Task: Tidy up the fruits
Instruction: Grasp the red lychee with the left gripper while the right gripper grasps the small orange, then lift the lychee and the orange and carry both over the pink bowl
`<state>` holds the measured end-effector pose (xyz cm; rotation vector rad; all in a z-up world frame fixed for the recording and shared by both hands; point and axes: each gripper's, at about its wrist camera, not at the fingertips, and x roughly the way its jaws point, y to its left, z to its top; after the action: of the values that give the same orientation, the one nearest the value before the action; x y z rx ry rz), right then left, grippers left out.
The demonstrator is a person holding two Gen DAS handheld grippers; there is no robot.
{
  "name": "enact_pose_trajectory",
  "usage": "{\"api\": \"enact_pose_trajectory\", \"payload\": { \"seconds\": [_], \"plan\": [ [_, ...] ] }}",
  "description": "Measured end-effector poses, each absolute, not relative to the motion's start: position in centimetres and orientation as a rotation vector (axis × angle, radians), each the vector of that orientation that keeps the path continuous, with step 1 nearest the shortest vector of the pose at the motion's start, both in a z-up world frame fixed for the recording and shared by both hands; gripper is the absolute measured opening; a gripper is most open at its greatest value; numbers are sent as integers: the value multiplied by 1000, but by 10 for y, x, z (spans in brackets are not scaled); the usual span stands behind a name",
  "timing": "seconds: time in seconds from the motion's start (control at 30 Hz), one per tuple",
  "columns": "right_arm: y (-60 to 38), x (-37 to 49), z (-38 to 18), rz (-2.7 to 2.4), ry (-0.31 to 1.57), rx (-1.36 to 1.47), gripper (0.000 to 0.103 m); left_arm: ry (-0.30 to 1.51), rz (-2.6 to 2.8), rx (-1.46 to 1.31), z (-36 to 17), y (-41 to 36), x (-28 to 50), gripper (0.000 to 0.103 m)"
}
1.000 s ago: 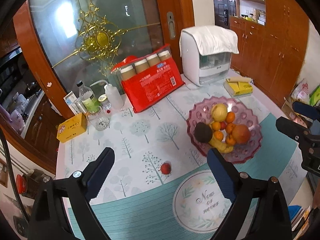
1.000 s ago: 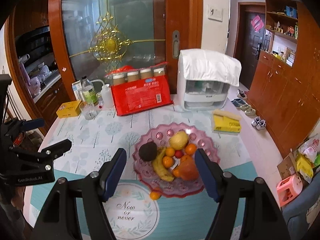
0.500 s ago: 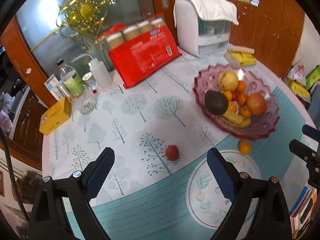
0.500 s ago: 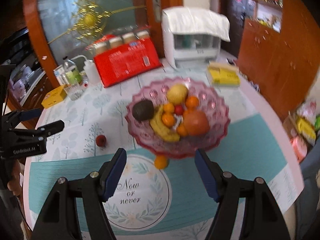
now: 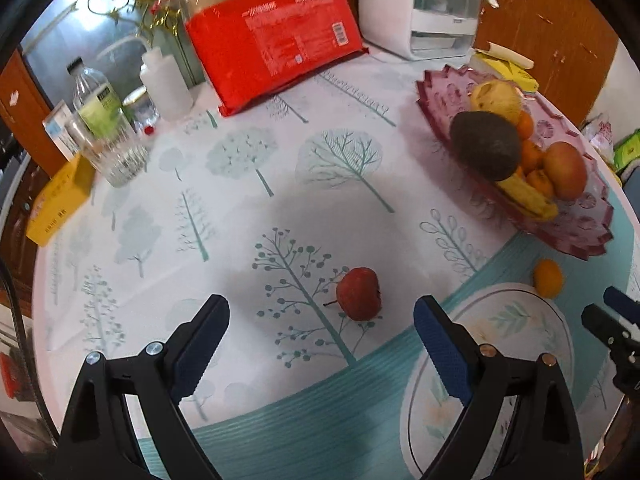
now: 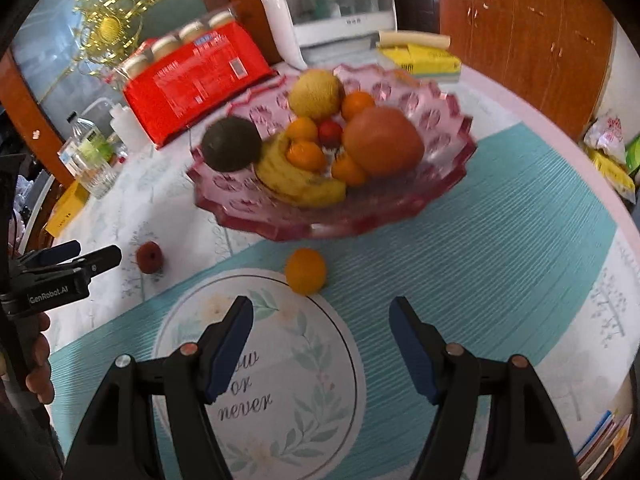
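A small red apple [image 5: 358, 293] [image 6: 149, 257] lies loose on the tree-print tablecloth. My left gripper [image 5: 322, 320] hangs open just short of it, the apple a little ahead of the gap between the fingers. A small orange [image 6: 305, 271] [image 5: 547, 278] lies in front of the pink glass fruit bowl [image 6: 440, 184] [image 5: 592, 240], which holds an avocado [image 6: 231, 143], a banana, several oranges, a large apple and a yellow melon. My right gripper [image 6: 321, 320] is open and empty just short of the orange.
A red multipack of jars [image 5: 272, 36], a white appliance [image 5: 424, 4], a squeeze bottle [image 5: 164, 80], a glass bottle [image 5: 98, 104], a glass tumbler [image 5: 120, 156] and a yellow box [image 5: 60, 200] line the table's far side. A round printed emblem [image 6: 280, 360] lies under my right gripper.
Both grippers have come down toward the table. The red apple and the loose orange now appear much larger and closer to the fingers. Both stay open.
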<state>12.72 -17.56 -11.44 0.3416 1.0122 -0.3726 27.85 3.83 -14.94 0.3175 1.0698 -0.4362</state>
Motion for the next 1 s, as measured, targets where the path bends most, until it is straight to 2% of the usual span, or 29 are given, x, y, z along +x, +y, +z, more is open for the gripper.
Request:
{"api": "enact_pose_trajectory", "payload": {
  "seconds": [0.23, 0.43, 0.63, 0.73, 0.8, 0.83, 1.0],
  "plan": [
    [-172, 144, -141, -391, 1009, 326, 70, 1085, -419, 248, -176, 39, 290, 93],
    [-173, 154, -155, -405, 1014, 313, 63, 1056, -421, 216, -181, 33, 291, 88],
    [-172, 162, -158, -413, 1005, 276, 54, 1067, -407, 208, -191, 28, 294, 72],
    [-171, 166, -157, -416, 995, 252, 43, 1087, -409, 187, -196, 28, 294, 55],
    [-169, 168, -158, -411, 998, 234, 30, 1089, -408, 180, -197, 28, 292, 44],
    [-169, 168, -158, -412, 999, 225, 30, 1084, -406, 185, -198, 28, 290, 40],
    [-169, 168, -158, -402, 1002, 232, 30, 1096, -406, 183, -196, 27, 285, 39]
  ]
}}
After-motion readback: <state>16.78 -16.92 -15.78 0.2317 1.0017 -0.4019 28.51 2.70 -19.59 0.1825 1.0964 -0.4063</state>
